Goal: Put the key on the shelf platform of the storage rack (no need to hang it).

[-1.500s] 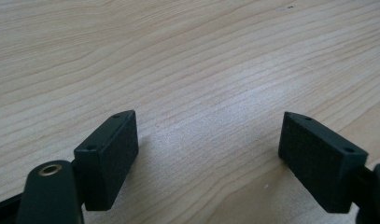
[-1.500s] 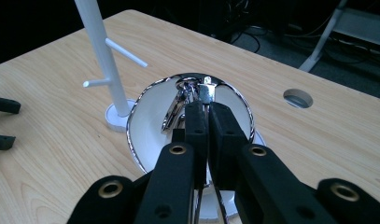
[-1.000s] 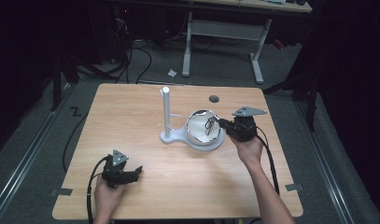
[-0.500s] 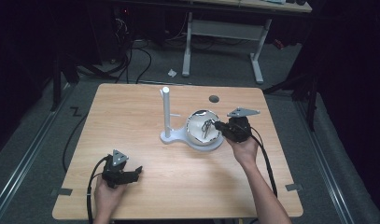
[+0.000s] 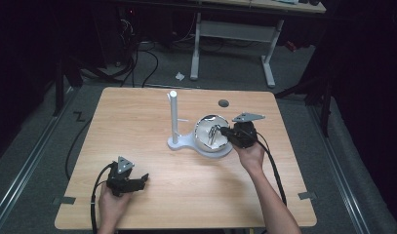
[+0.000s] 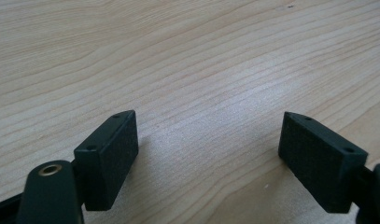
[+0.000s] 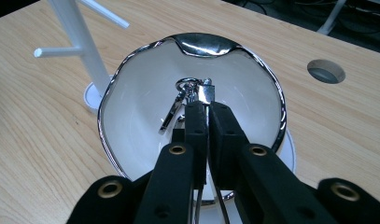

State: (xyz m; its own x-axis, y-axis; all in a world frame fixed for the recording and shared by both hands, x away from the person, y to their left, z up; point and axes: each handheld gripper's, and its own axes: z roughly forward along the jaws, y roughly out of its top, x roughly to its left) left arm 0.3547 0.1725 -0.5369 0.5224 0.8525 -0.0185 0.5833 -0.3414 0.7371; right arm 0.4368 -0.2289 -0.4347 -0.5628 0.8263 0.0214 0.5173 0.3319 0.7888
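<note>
A shiny metal bowl (image 5: pixel 200 127) (image 7: pixel 103 121) sits on the wide base of a white peg stand (image 5: pixel 173 117) (image 7: pixel 80 32) in the middle of the table. My right gripper (image 5: pixel 224 131) (image 7: pixel 207 109) reaches in over the bowl's right rim and is shut on a metal key ring with a clasp (image 5: pixel 214 132) (image 7: pixel 185 93). The ring dangles inside the bowl; I cannot tell whether it touches the bottom. My left gripper (image 5: pixel 143 179) (image 6: pixel 206 144) rests near the table's front left, open, with bare wood between its pads.
A round cable hole (image 5: pixel 223 103) (image 7: pixel 325 71) lies in the tabletop behind the bowl. The stand has short side pegs (image 7: pixel 57 50) facing the bowl. Bare wooden table (image 5: pixel 137 126) spreads to the left and front. Dark floor and desk legs lie beyond.
My right gripper has moved slightly left and down, carrying the key ring deeper into the bowl. The left gripper has stayed put.
</note>
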